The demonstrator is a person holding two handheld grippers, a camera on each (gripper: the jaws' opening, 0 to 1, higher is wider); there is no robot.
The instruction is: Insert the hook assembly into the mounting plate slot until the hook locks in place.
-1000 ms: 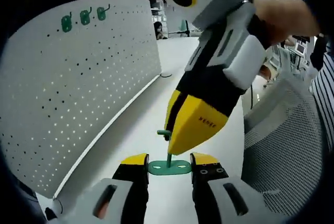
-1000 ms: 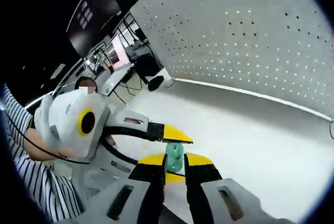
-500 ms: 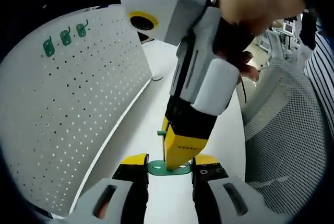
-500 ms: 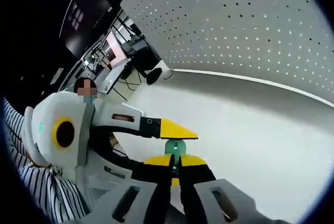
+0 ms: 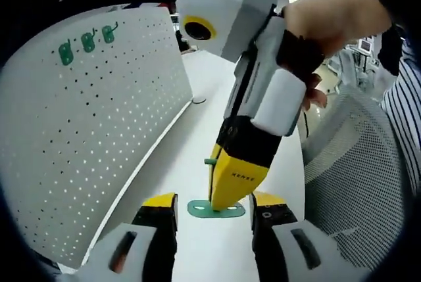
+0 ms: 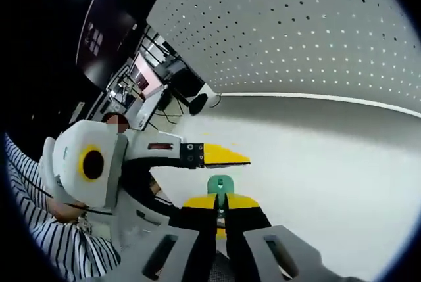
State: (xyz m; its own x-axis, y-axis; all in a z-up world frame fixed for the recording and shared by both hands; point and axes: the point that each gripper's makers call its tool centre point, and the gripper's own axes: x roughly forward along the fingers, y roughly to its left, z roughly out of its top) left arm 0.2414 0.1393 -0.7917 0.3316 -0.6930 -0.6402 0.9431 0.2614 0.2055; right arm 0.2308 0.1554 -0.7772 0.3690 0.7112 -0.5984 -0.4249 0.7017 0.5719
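White tabletop (image 5: 197, 131) fills the middle of the left gripper view, running up the frame beside a white perforated pegboard panel (image 5: 85, 137) that covers the left half. Three small green hooks (image 5: 85, 42) hang on that panel in the upper left of the frame. A grey mesh chair back (image 5: 355, 183) occupies the lower right, with a striped sleeve (image 5: 401, 98) at the right edge.

My left gripper (image 5: 214, 215) rises from the bottom of this view, its two yellow-tipped black jaws standing apart on either side of the flat green oval mounting plate (image 5: 200, 210), which lies on the table at lower centre; I see no contact between those jaws and the plate, so they hold nothing.

My right gripper (image 5: 227, 196) enters from the upper right, carried by my hand (image 5: 329, 22), and points down onto the plate. Its yellow jaws are pressed together on the thin green hook assembly (image 5: 210, 162), whose short bent end juts out to the left of the jaws just above the plate.

From the right gripper view, those jaws (image 6: 222, 208) meet at bottom centre, closed on the green part (image 6: 220, 185), whose rounded end shows just above them. One yellow left jaw tip crosses at centre left, just beside the green part. Whether the hook has locked into the slot I cannot tell.
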